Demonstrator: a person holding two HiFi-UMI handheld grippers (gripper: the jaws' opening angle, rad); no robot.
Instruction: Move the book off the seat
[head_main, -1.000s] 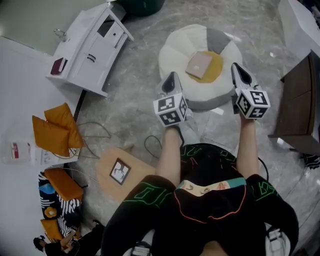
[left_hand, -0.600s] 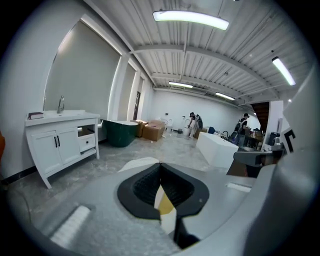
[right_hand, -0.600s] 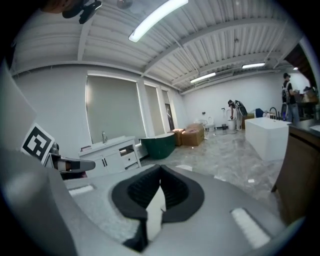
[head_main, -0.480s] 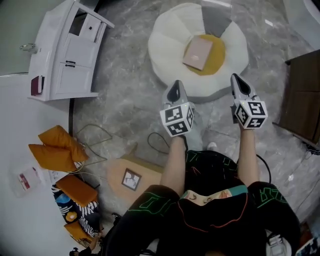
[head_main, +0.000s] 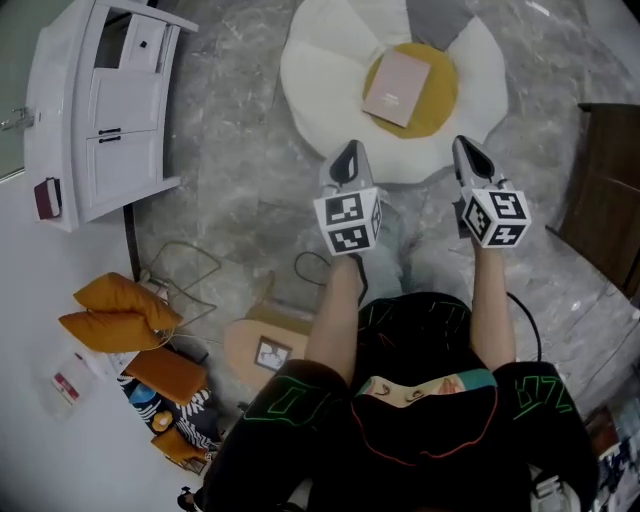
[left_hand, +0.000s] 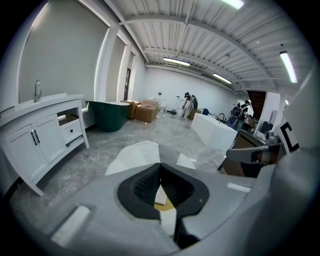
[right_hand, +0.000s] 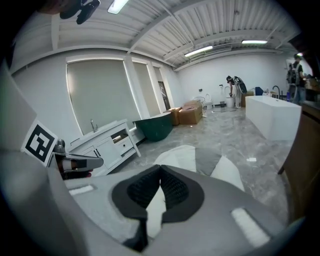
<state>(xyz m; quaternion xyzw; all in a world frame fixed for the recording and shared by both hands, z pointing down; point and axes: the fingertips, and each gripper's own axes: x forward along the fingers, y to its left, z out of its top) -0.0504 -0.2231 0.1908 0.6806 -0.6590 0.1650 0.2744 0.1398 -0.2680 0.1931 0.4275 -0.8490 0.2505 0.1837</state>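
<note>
A person is wearing black clothing (head_main: 425, 430) printed with thin green and orange line drawings. The left gripper (head_main: 348, 152) and right gripper (head_main: 466, 146) are showing grey shells and black ribbed pads (left_hand: 144, 184). A white cube (head_main: 347, 222) with black square markers is sitting at each claw's rear.

The person holds both arms out in front of the torso, side by side and about level. The left forearm (head_main: 335, 300) and right forearm (head_main: 492, 300) are bare and reach forward. The left gripper (head_main: 348, 152) points straight ahead, its left marker cube (head_main: 347, 221) sitting at the hand end. The right gripper (head_main: 465, 148) also points ahead, nose angled slightly inward, with the right marker cube (head_main: 495, 217) behind it. In the left gripper view the ribbed black pads (left_hand: 145, 182) meet at their tips — closed, with nothing between them. The right gripper's jaws are pressed together too — empty.
</note>
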